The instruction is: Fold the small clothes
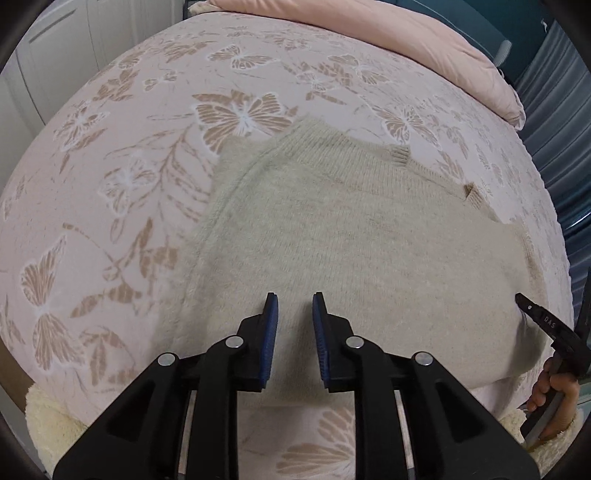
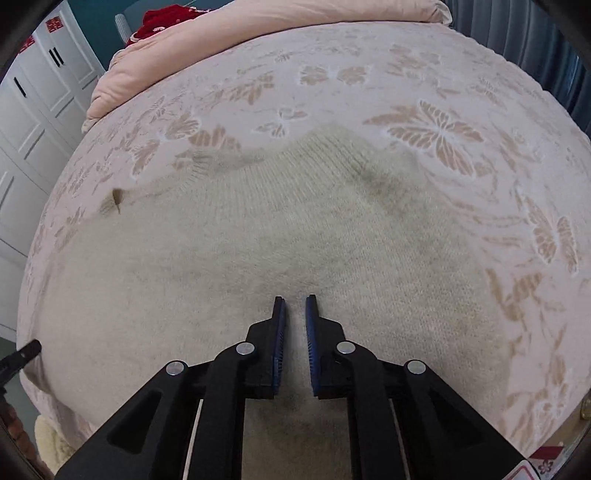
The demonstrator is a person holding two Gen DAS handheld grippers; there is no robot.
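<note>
A: What's on the bed [image 1: 110, 155]?
B: A cream sweater [image 1: 351, 236] lies spread flat on the butterfly-print cover, a pink quilt [image 1: 424, 48] bunched beyond it.
A: And the claws?
B: The left gripper [image 1: 294, 306] sits over the sweater's near edge, parted, holding nothing. The right gripper [image 2: 294, 308] is over its middle, slightly parted, also empty.

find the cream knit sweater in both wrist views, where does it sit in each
Left wrist: the cream sweater fills centre and right, ahead of the open left tool.
Right wrist: the sweater fills centre and left, under the open right tool.
Shared landmark: the folded pink duvet along the far edge.
</note>
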